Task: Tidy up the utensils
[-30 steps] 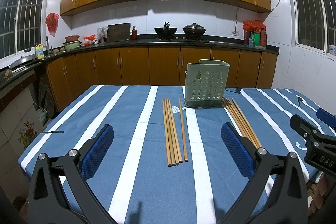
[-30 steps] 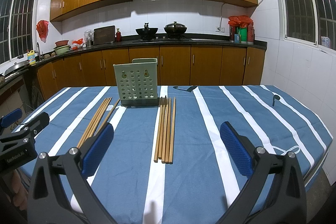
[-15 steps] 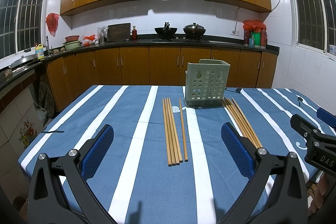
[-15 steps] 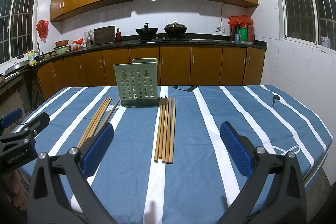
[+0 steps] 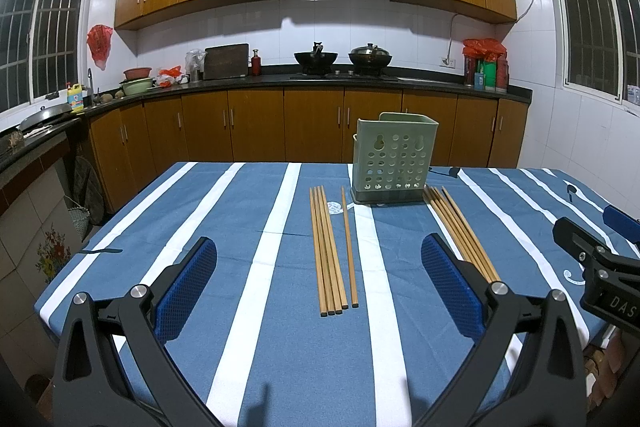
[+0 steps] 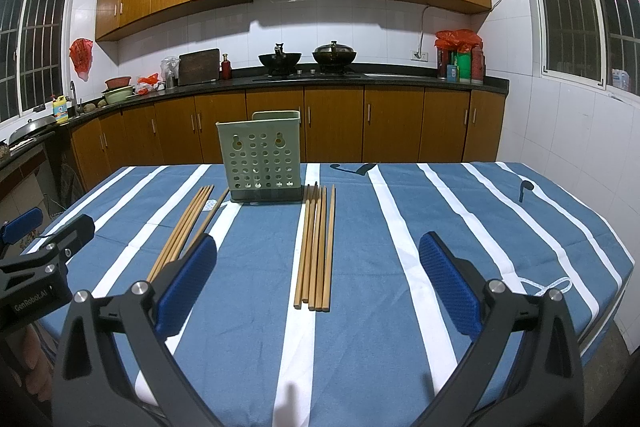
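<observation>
A pale green perforated utensil holder point(image 5: 394, 159) stands upright at the far middle of the table; it also shows in the right wrist view point(image 6: 262, 161). Two bundles of wooden chopsticks lie flat on the cloth. The left bundle point(image 5: 330, 251) lies ahead of my left gripper point(image 5: 318, 285), which is open and empty above the near table. The right bundle point(image 6: 316, 249) lies ahead of my right gripper point(image 6: 316, 285), also open and empty. Each bundle shows in the other view too: right bundle point(image 5: 460, 227), left bundle point(image 6: 186, 225).
The table carries a blue cloth with white stripes point(image 5: 240, 307). The right gripper's body point(image 5: 600, 267) shows at the right edge of the left view, the left gripper's body point(image 6: 36, 267) at the left of the right view. Kitchen cabinets point(image 5: 312, 125) stand behind the table.
</observation>
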